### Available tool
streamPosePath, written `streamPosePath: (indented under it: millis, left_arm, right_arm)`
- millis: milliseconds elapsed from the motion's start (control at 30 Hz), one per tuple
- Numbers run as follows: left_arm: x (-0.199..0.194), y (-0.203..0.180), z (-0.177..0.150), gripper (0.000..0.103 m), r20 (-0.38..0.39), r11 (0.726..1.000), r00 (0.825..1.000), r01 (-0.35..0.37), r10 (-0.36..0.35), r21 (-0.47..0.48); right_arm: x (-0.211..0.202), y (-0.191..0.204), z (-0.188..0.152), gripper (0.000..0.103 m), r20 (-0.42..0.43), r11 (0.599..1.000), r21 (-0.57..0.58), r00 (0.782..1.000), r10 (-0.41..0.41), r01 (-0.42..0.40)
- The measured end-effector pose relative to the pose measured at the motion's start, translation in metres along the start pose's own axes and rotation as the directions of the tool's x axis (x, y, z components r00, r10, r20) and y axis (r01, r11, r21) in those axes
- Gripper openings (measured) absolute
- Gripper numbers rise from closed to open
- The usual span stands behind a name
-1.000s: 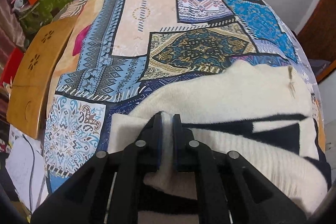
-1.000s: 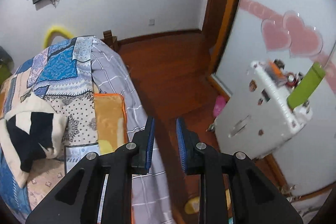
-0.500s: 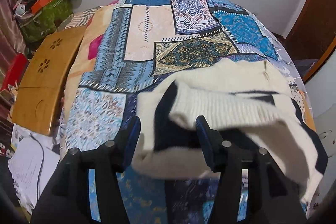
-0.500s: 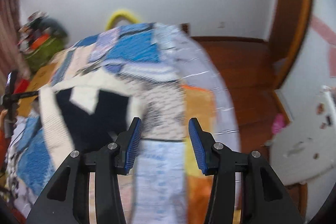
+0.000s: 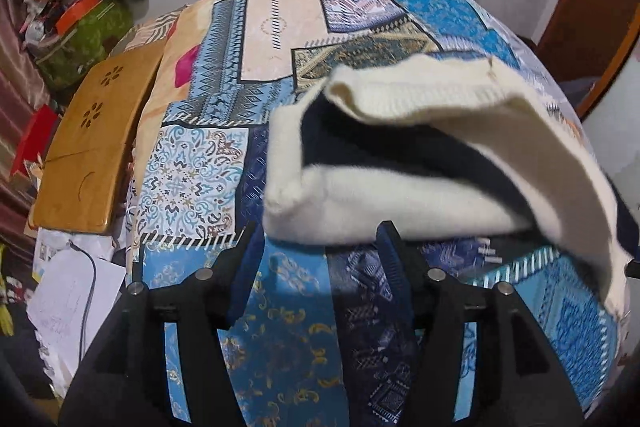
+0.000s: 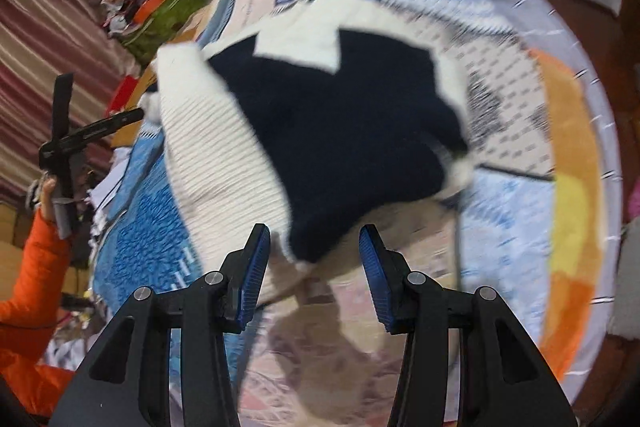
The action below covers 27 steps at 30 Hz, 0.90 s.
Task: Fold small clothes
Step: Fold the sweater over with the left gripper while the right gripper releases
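A cream and navy knitted sweater [image 5: 420, 155] lies bunched and partly folded on the patchwork bedspread [image 5: 208, 167]. My left gripper [image 5: 320, 247] hovers just short of its near cream edge. Its jaws are opening and nothing is between the pads. In the right wrist view the sweater [image 6: 320, 115] fills the middle, blurred by motion. My right gripper [image 6: 314, 247] is open above it, with the sweater's navy and cream corner reaching in between the fingertips, untouched by the pads.
A wooden lap desk [image 5: 92, 147] lies along the bed's left side, with papers [image 5: 72, 299] and a cable below it. A green bag with clutter [image 5: 80, 31] stands behind. An orange sleeve [image 6: 28, 287] shows at far left. An orange blanket [image 6: 568, 187] edges the bed's right.
My left gripper let go of the sweater's cream edge, opened and drew back. My right gripper swung from facing the room down over the bed to the sweater and opened wider.
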<state>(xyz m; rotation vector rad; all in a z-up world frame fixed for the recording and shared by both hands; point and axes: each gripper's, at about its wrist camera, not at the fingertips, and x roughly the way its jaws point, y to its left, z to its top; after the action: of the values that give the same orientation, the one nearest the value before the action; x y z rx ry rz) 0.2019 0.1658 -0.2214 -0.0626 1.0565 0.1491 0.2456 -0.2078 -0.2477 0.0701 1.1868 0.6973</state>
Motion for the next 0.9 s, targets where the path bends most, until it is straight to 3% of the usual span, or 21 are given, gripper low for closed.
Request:
streamPosePath:
  millis: [167,233,300,433,600,900]
  left_arm:
    - [0.001,-0.014,-0.002,0.058,0.002,0.999,1.0,0.014,-0.014,0.034]
    - [-0.001,-0.018,0.001,0.058,0.006,0.999,1.0,0.02,-0.02,0.041]
    - [-0.002,-0.022,0.005,0.058,0.017,0.998,1.0,0.024,-0.025,0.053]
    - [-0.003,-0.029,0.014,0.064,0.039,0.997,0.999,0.024,-0.026,0.067]
    - [0.002,-0.035,0.023,0.065,0.051,0.996,0.998,0.027,-0.031,0.081]
    - [0.02,-0.036,0.038,0.065,0.046,0.995,0.999,0.008,-0.013,0.099]
  right_arm:
    - [0.012,0.014,-0.005,0.04,-0.023,0.999,-0.029,0.999,0.035,-0.035]
    - [0.01,0.021,-0.003,0.018,-0.007,0.997,-0.068,1.0,0.028,-0.028]
    - [0.001,0.028,0.003,0.014,0.011,0.993,-0.112,1.0,0.02,-0.019]
    - [-0.019,0.032,0.023,0.012,0.085,0.989,-0.151,0.996,0.021,-0.008]
    - [-0.036,0.029,0.056,0.011,0.176,0.987,-0.16,0.984,-0.004,0.033]
    - [-0.019,-0.01,0.13,0.011,0.246,0.995,-0.041,0.966,-0.079,0.092]
